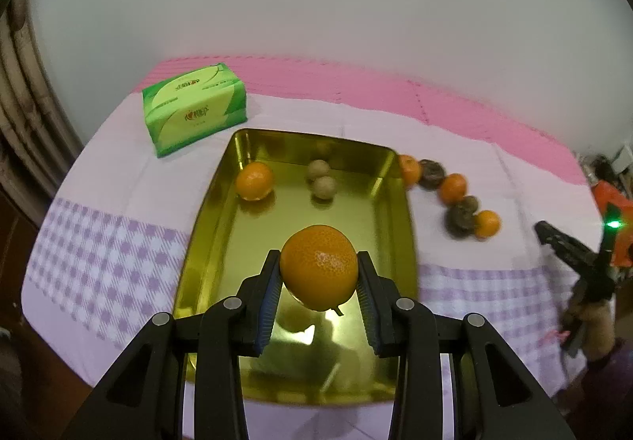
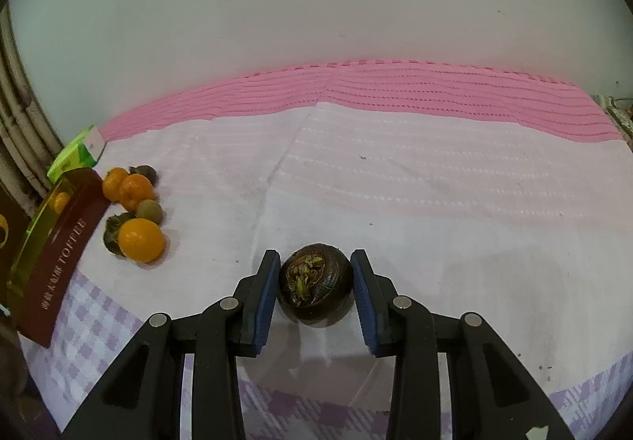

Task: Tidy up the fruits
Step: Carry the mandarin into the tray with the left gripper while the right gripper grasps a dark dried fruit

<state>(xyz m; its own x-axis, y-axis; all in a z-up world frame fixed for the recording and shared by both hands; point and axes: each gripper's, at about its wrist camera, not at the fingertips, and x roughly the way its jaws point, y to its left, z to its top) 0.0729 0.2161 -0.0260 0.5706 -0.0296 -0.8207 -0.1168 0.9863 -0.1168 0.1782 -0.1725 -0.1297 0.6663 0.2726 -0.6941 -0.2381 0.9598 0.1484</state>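
1. Jaws of the left gripper (image 1: 319, 274) are closed on an orange (image 1: 319, 267), which is held above the near part of a gold tray (image 1: 221, 203); both blue pads are pressed against its sides
2. Jaws of the right gripper (image 2: 312, 284) are set narrowly around a dark brown fruit (image 2: 315, 284); the left pad is seen touching it, and contact on the right side cannot be told for certain
3. Inside the tray, 1 smaller orange (image 1: 254, 181) is seen near the far left corner, and 2 tan round fruits (image 1: 321, 179) lie touching each other near the far middle
4. Just beside the tray's right wall, a row of oranges and dark fruits (image 1: 451, 195) is laid on the white and purple-checked cloth (image 1: 99, 242)
5. A green tissue pack (image 1: 194, 108) is placed beyond the tray's far left corner
6. In the right wrist view, the tray's dark red side (image 2: 59, 254) is seen at the left edge, with the fruit row beside it
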